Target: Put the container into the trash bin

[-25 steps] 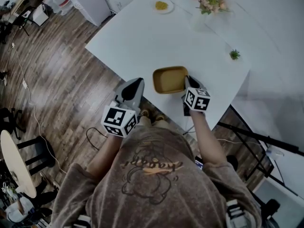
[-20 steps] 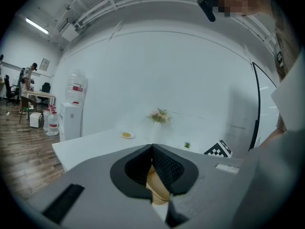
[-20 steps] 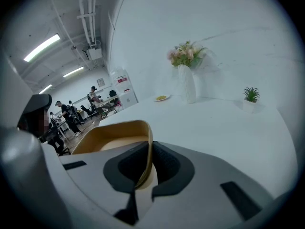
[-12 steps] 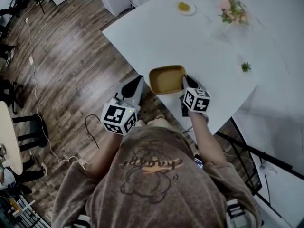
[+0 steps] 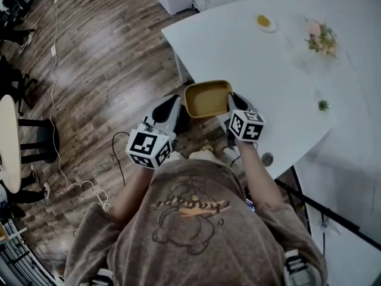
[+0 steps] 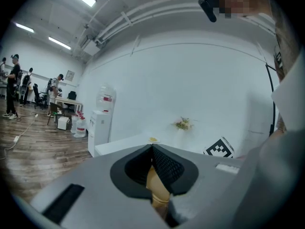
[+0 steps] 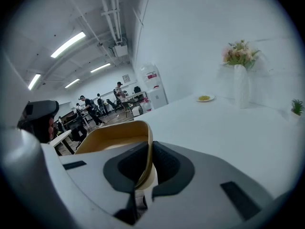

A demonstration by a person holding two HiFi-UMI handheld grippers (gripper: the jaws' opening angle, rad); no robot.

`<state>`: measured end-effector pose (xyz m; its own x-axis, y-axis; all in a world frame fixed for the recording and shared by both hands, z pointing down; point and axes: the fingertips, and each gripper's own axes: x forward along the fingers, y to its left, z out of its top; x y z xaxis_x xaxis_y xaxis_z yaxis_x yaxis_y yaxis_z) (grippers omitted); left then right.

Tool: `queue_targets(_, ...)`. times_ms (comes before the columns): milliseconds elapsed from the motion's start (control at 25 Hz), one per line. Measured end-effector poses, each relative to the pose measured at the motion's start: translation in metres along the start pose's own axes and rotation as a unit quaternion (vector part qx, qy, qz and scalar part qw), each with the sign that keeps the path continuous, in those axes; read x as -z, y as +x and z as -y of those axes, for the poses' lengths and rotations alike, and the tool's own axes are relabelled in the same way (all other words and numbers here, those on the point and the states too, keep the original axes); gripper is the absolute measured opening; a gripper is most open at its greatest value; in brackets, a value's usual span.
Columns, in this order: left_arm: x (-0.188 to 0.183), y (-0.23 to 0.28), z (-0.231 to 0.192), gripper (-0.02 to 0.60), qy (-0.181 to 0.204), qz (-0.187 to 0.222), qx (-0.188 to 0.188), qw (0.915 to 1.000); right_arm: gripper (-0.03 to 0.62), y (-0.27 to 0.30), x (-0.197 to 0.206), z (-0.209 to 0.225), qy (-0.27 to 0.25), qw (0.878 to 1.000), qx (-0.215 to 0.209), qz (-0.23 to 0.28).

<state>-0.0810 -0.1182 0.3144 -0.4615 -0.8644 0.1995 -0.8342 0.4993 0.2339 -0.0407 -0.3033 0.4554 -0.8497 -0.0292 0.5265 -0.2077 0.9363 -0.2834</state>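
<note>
Container (image 5: 208,98), a thin tan tray that looks light and slightly flexible, hangs at the table (image 5: 268,70) edge, its rim, the surest hold, pinched in the right gripper (image 5: 231,101) while the left gripper (image 5: 173,103) sits closed and empty beside it.

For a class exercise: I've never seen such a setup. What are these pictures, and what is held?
No robot: a person wears a downward-looking head camera and holds a two-jaw gripper in each hand; each gripper carries its own camera. The right gripper is clamped on the rim of a mustard-yellow rectangular container at the white table's edge. The left gripper is shut beside it; something tan shows between its pads, unclear what. On the table: a small plate of yellow food, pink flowers in a white vase, a green plant.
</note>
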Motion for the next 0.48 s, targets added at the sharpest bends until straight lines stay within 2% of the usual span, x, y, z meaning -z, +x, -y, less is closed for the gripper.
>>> queue_targets(480, -0.007, -0.073, -0.093, 0.003, -0.015, 0.018, -0.055, 0.9982, 0.029, 0.053, 0.002, -0.114, -0.031, 0.998, -0.048, -0.014)
